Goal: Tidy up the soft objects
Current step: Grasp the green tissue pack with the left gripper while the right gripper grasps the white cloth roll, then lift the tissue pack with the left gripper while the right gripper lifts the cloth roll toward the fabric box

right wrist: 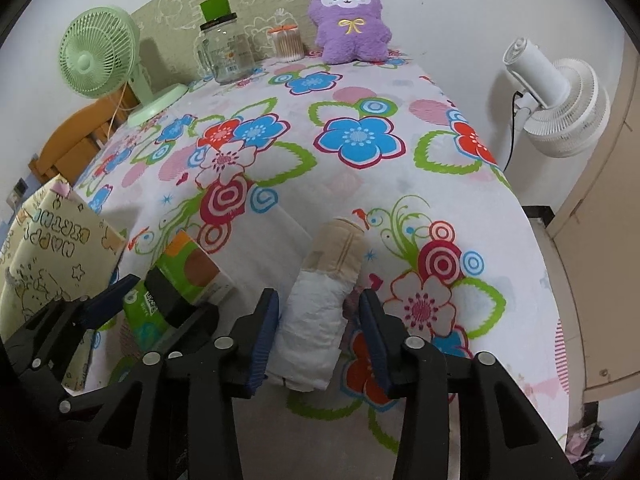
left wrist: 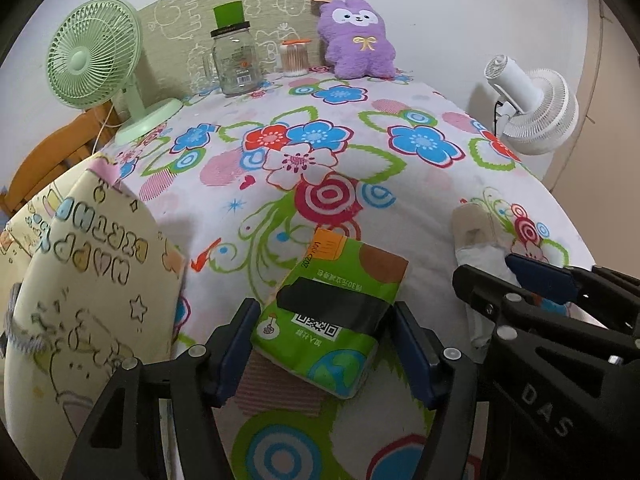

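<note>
on the flowered cloth, near edge: green tissue pack between spread left gripper jaws, rolled white pad between spread right gripper jaws. probably light, squashy, slippery; pinch across the middle.

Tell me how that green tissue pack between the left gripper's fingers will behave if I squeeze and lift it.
The green tissue pack looks like soft plastic film, so it will probably dent under the left gripper and may slip. It looks light for its size. Lying flat on the floral cloth, it shouldn't roll.
</note>
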Available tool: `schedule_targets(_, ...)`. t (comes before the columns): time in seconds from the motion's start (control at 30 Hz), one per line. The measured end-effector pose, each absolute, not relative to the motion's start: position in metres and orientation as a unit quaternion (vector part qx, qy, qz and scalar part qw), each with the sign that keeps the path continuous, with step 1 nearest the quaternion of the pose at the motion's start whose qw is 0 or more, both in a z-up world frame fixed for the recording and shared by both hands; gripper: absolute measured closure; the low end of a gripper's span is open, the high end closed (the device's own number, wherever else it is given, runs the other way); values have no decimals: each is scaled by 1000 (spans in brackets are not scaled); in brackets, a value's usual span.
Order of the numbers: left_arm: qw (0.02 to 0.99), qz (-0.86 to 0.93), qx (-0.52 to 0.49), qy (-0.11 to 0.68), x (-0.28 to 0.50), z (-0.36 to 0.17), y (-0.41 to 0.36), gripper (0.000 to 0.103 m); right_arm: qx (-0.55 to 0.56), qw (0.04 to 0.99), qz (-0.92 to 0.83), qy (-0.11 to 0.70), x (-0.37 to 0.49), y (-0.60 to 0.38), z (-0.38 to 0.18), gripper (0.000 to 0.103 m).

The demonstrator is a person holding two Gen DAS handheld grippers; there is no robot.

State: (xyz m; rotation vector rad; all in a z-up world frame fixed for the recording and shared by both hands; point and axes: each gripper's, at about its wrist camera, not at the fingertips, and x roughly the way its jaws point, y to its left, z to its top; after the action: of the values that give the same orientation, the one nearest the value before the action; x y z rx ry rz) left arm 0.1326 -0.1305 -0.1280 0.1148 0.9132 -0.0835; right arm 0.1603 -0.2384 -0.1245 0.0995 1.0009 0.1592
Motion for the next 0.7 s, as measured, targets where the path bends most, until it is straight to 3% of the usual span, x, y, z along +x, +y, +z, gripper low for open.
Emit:
schedule_targets(0.1,895,-46,59,440,125,-128,-132,36,36,873,76,480,156,-233,-124,79)
schedule_targets(0.2,894,-51,55,442,122,-127,-130,36,35,873,77,480,151,-230,-124,82)
schedule_targets(0.7,905,-65,40,418,99,-108,-123,38,22,888,78,452,126,-221,-100,84)
